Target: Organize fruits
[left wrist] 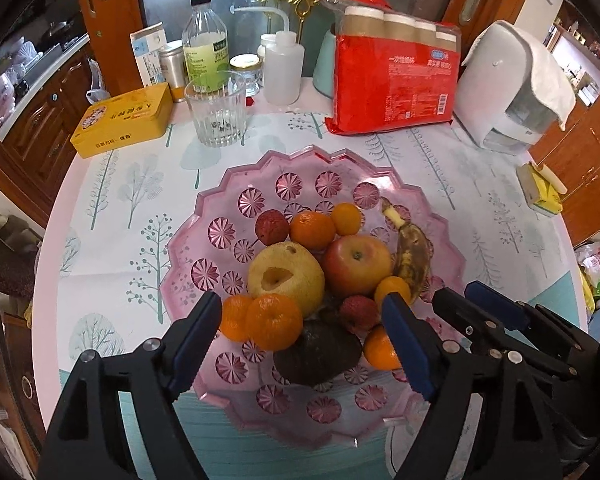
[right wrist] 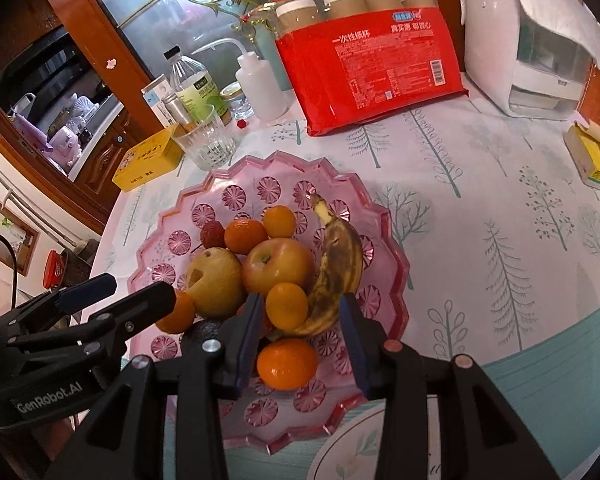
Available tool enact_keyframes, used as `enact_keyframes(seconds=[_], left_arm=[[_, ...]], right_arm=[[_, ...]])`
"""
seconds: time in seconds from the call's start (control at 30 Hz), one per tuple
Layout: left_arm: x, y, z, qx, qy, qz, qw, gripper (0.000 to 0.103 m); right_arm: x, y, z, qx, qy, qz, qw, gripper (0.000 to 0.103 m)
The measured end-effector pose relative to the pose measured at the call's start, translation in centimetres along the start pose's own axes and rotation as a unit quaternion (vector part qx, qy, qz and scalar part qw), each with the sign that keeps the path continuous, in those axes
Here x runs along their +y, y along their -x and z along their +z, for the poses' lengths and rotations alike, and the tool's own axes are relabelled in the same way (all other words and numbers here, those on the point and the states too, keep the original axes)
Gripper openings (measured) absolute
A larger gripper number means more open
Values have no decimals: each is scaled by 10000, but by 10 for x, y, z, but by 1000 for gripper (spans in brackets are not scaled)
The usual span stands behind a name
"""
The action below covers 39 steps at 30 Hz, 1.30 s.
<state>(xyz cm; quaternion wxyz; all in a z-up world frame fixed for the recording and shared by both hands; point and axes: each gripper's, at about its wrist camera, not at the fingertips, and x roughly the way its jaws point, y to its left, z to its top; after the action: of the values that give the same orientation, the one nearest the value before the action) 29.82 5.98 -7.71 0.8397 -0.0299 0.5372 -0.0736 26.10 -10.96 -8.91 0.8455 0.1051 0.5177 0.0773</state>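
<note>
While both grippers' fingers stand apart, empty, pink bowl (left wrist: 220, 216) holds apple (left wrist: 358, 264), pear (left wrist: 286, 272), banana (left wrist: 414, 256), tangerines.

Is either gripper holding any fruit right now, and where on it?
No. The left gripper and right gripper both hang open above the pink bowl, gripping nothing.

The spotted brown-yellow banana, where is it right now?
The spotted brown-yellow banana lies in the pink cut-glass bowl, along its right side in both wrist views, curving beside the red-yellow apple.

Both wrist views overlook the fruit bowl (left wrist: 204, 216) closely.
</note>
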Motion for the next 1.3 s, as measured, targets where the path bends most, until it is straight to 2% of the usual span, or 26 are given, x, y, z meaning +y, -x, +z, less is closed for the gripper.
enact_keyframes(seconds=[0.43,0.97,1.3], left_arm=[[-18,61,-26,-300,-137,-222,9992,81],[-67,134,-88,-634,-649,-727,9932,85],[-111,162,-129,-889,-798,-513,9915,85]], right_arm=[[6,60,-25,-327,-13,-171,9993,40],[-5,143,-92,-655,-26,-556,9963,41],[-25,182,-124,-691,341,-382,9963,48]])
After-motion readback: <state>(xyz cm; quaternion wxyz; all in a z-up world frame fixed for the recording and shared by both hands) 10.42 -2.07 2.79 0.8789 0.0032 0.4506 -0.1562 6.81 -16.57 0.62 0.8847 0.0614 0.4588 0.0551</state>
